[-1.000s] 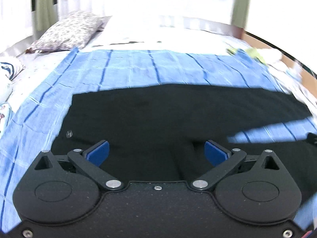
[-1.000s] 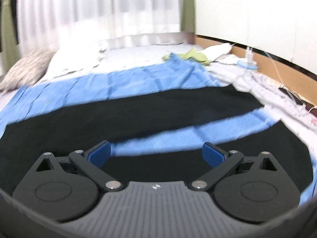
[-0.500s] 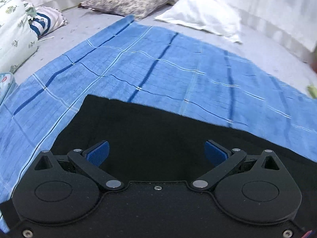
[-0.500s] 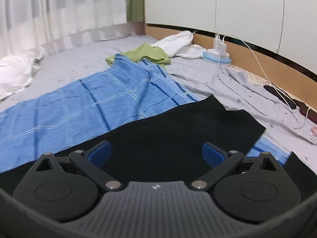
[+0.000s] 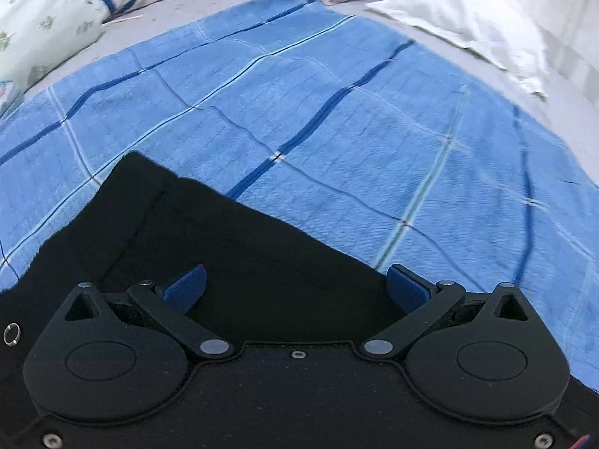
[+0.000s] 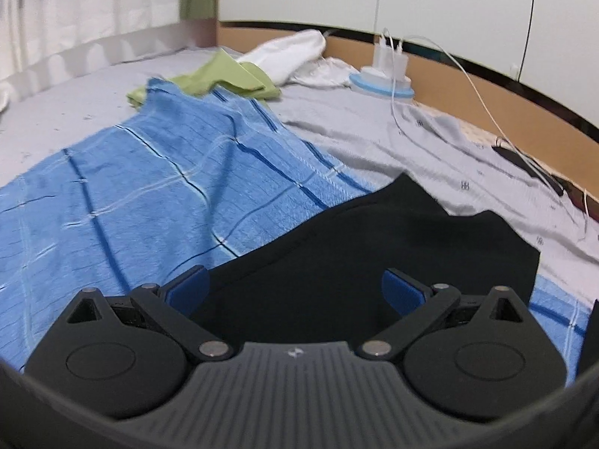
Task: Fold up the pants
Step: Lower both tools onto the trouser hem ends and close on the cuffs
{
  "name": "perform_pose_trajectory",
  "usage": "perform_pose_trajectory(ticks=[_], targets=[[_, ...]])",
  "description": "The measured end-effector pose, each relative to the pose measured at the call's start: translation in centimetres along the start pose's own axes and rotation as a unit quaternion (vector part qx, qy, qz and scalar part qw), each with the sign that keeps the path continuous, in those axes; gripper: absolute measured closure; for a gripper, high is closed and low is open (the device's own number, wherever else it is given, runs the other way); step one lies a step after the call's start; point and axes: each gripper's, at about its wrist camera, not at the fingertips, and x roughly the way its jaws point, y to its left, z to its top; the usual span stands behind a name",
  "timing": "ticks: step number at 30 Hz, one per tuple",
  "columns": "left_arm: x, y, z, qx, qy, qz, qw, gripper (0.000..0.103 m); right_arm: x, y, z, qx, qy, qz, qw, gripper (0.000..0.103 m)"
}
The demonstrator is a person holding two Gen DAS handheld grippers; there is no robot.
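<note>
Black pants (image 5: 232,239) lie flat on a blue checked blanket (image 5: 337,119) on the bed. The left wrist view shows their waistband corner at lower left, with a metal button (image 5: 11,333) at the edge. My left gripper (image 5: 295,288) is open and empty just above that end. The right wrist view shows the leg end of the pants (image 6: 393,239), with its hem reaching onto the grey sheet. My right gripper (image 6: 295,286) is open and empty just above it.
Pillows (image 5: 471,15) and a floral bundle (image 5: 41,26) lie beyond the blanket on the left side. A green cloth (image 6: 221,78), white clothes (image 6: 292,54), a charger on a round base (image 6: 385,82) with cables, and a wooden bed edge (image 6: 468,86) stand on the right side.
Both grippers have moved apart and come lower: the left to the waistband end, the right to the leg hems. Both stay open.
</note>
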Motion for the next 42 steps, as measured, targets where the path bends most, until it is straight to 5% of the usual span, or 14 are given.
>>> perform_pose_trajectory(ticks=[9,16,23,26,27,29,32,34,35,42], targets=[[1.4,-1.0,-0.4,-0.015,-0.044,0.047,0.9978,0.000,4.1,1.3,-0.1,-0.004,0.011,-0.049,0.999,0.000],[2.0,-1.7,0.3,-0.019,-0.054,0.071,0.9958,0.000,6.5,1.0,0.7,0.040,0.021,-0.028,0.999,0.000],[2.5,-2.5,0.4,-0.024,-0.067,0.090,0.9934,0.000,8.0,2.5,1.5,0.002,0.028,-0.031,0.999,0.000],[2.4,-2.5,0.4,-0.024,-0.069,0.089,0.9934,0.000,7.9,2.0,1.4,0.012,0.025,-0.020,0.999,0.013],[2.4,-2.4,0.4,-0.022,-0.069,0.086,0.9937,0.000,7.6,1.9,1.2,0.008,0.017,-0.020,1.000,0.024],[2.0,-2.2,0.1,-0.015,-0.074,0.076,0.9942,0.009,7.1,1.8,1.1,0.000,0.003,-0.031,1.000,0.045],[0.7,-2.5,-1.0,0.011,-0.093,0.066,0.9934,0.042,6.4,1.1,1.0,0.004,0.004,-0.037,0.999,0.080],[-0.2,-2.6,-1.4,0.025,-0.105,0.060,0.9923,0.092,5.9,0.4,1.0,0.012,0.010,-0.030,0.999,0.090],[-0.6,-2.6,-1.7,0.028,-0.103,0.055,0.9928,0.099,5.5,-0.1,1.0,0.016,0.013,-0.024,0.999,0.094],[-3.1,-0.6,-2.1,0.027,-0.094,0.020,0.9950,0.101,2.1,-4.2,0.6,0.039,0.006,-0.007,0.999,0.097]])
